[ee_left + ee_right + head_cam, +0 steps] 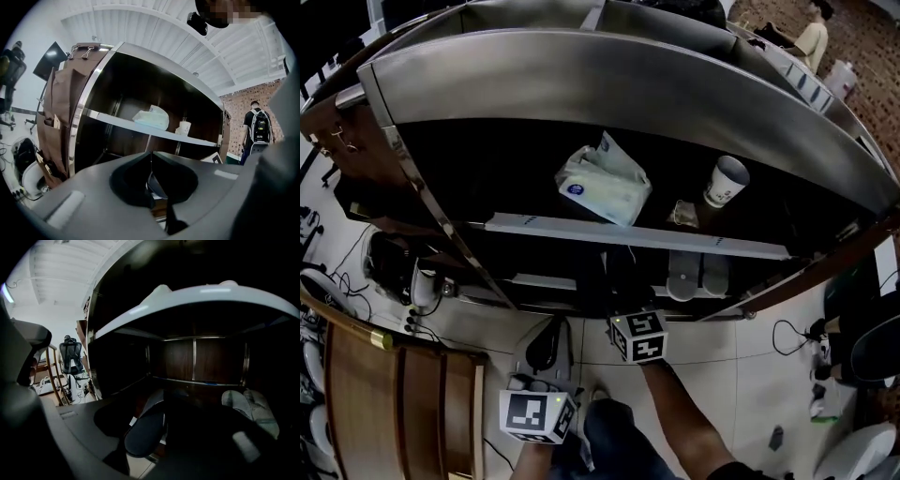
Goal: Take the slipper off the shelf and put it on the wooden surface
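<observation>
Head view: right gripper (624,292) points into the bottom shelf (536,279).

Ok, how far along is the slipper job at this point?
Done: nothing yet; the dark slipper lies on the bottom shelf. In hand: the right gripper is at that shelf, jaws open, the slipper's near end between them, not gripped. The left gripper is shut and empty, back from the shelf. Still to do: grip it, lift it out, set it on the wooden surface.
</observation>
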Tool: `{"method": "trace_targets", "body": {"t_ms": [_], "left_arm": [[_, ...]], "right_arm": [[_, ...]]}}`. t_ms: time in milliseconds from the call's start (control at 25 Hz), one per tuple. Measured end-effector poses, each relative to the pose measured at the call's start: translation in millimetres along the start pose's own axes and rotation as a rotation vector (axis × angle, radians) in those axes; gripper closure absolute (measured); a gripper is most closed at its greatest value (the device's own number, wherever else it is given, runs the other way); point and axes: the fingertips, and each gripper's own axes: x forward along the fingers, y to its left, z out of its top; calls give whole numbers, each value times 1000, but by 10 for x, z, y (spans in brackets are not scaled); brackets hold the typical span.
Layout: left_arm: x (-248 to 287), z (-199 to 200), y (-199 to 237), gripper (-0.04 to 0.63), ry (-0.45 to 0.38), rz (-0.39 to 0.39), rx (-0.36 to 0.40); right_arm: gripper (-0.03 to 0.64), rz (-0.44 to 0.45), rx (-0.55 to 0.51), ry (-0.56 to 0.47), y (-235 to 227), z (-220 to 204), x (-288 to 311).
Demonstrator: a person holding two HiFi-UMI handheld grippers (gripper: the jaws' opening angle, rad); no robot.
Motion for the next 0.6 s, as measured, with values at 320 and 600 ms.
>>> {"method": "trace_targets", "body": {"t_ms": [320,600], "left_arm": [[140,-324,319,592,-20,-7,10],[255,-330,454,592,-33,4,16]], "right_arm": [[420,-38,-16,46,-315,-342,596],[422,-56,-91,61,-369,-437,789]]}}
